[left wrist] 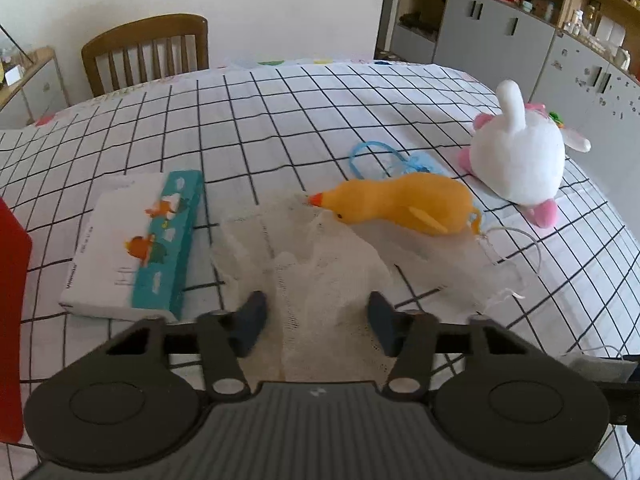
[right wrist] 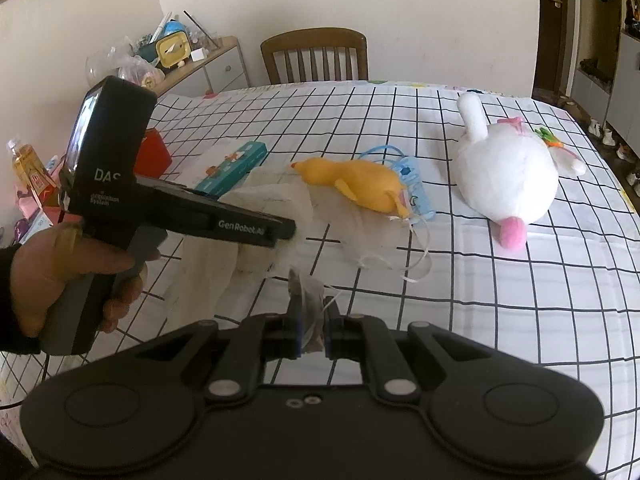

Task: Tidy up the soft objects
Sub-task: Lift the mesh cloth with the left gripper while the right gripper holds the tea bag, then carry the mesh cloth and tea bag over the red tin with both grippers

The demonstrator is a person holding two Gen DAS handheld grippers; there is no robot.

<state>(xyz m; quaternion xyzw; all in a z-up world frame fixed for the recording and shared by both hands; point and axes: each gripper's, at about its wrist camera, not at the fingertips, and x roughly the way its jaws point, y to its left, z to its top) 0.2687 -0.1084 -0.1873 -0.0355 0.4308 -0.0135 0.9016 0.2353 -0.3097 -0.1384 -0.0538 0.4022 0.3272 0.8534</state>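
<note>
Right hand-held gripper (right wrist: 311, 330) of mine is pinching a corner of the sheer white mesh bag (right wrist: 288, 216); left hand-held gripper (left wrist: 316, 322) is straddling its cloth, half-open, pads not pressing. Beyond both, the yellow plush duck (left wrist: 404, 204) is lying on the bag on the checked bench (left wrist: 280, 112).

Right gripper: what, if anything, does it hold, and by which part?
The right gripper is shut on the white mesh bag, pinching its near edge by the drawstring.

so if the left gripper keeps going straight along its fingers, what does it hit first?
Most likely the white mesh drawstring bag already lying between the left gripper fingers; beyond it, the yellow plush duck. Depth is unclear.
</note>
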